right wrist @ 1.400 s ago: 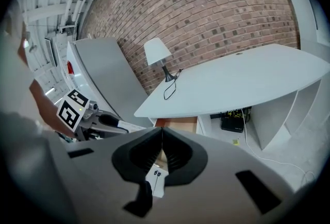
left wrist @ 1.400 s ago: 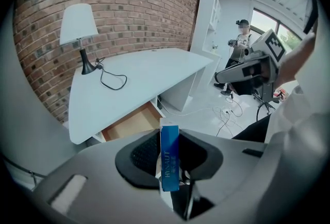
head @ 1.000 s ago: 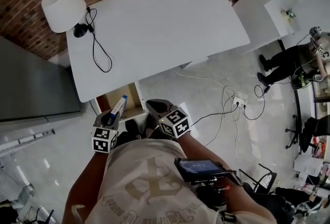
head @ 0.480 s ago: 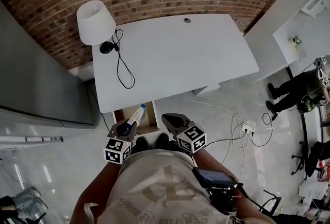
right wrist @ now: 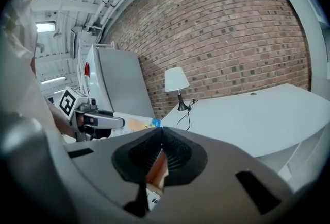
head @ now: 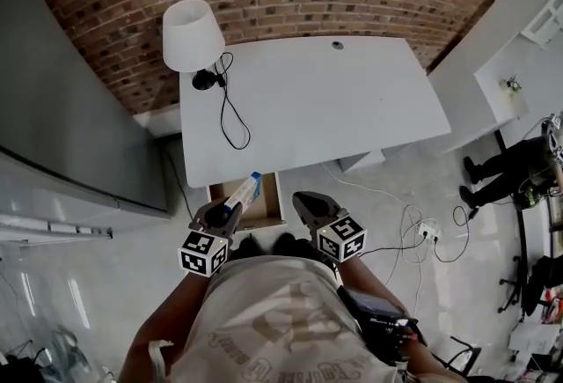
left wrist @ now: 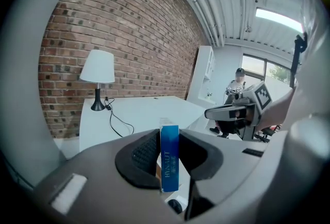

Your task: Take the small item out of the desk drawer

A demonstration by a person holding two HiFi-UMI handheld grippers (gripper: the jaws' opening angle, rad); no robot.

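Observation:
A slim blue and white box [head: 245, 191] [left wrist: 169, 158] stands upright between the pads of my left gripper [head: 227, 211] [left wrist: 169, 152], which is shut on it. The box's far end reaches the front edge of the white desk [head: 325, 99]. Under that edge a wooden drawer [head: 269, 201] stands pulled open. My right gripper [head: 304, 200] [right wrist: 161, 131] is level with the left one, just right of the drawer. Its jaws meet at the tips with nothing between them. The right gripper view shows the left gripper [right wrist: 103, 121] with the box [right wrist: 138, 124].
A white lamp [head: 191, 33] and its black cable [head: 230, 113] occupy the desk's far left corner. A grey cabinet [head: 70, 108] stands to the left. White cables and a power strip [head: 430, 231] lie on the floor at right. A seated person [head: 515, 170] is at far right.
Both grippers have risen from drawer level toward the desk's front edge, the left one carrying the box. The head camera's aim has shifted, so the desk now appears further right and lower.

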